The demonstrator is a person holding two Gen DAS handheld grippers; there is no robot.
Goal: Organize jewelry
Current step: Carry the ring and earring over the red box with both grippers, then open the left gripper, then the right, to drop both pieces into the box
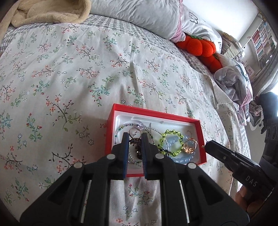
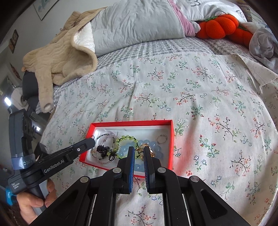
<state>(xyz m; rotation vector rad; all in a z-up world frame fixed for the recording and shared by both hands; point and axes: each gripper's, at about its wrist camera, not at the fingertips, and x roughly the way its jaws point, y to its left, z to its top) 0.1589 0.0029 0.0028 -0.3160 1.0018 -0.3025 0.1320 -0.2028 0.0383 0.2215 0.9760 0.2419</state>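
While you hover both tongs over the bed [image 1: 73, 73], the red box [image 1: 201, 137] sits on the floral bedspread near the bed's near edge, well short of the pillows [image 1: 139, 15] at the head. Your left tongs [image 1: 135, 137] hang above the box's left end, their blue pads drawn close with only a narrow slot between them; nothing is pinched, you can see beads and a ring through the slot. Your right tongs [image 2: 139, 151] sit over the right half of the box, pressed nearly together too, and whether they nip anything I cannot tell, a gold piece [image 2: 145, 149] shows right at their tips. Inside the white liner you have a yellow-green bead bracelet [image 2: 127, 140] overlapping a pale blue bead bracelet [image 2: 156, 147], a thin clear bead strand [image 2: 106, 137] looping at the left end, a dark clip [image 2: 102, 149] beside it, and a small ring [image 2: 162, 139] alone by the right wall. From the left view, the right tongs' tip hangs just outside the box's right wall. An orange plush [image 2: 219, 26] lies at the head of the bed, a beige garment [image 2: 57, 57] at the far left corner.
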